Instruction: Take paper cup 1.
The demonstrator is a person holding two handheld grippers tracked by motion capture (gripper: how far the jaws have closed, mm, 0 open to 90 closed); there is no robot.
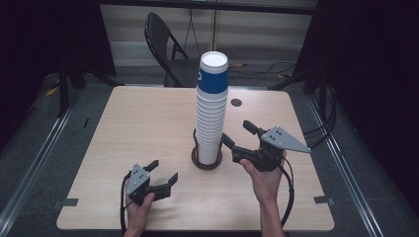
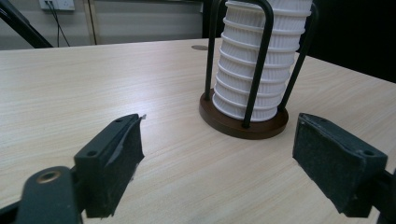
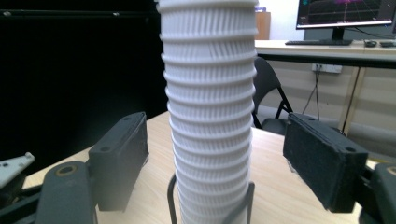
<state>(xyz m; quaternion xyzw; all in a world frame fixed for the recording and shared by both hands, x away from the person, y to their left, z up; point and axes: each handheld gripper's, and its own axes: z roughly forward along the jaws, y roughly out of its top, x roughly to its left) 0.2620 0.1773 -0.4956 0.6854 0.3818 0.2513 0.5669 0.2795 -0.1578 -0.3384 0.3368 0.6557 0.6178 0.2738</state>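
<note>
Left gripper (image 1: 159, 174) is sitting near the table's (image 1: 138, 123) front edge, jaws spread wide, gripping nothing, pointing toward the holder base (image 2: 243, 123). Right gripper (image 1: 238, 136) is hovering just beside the cup stack (image 1: 211, 118), jaws released and flanking it; contact is probably nil, though the high view is too coarse to confirm. Stack is standing upright in the wire holder at table centre, blue-banded cup (image 1: 213, 75) topping it. Folding chair (image 1: 165, 47) is standing beyond the far edge.
</note>
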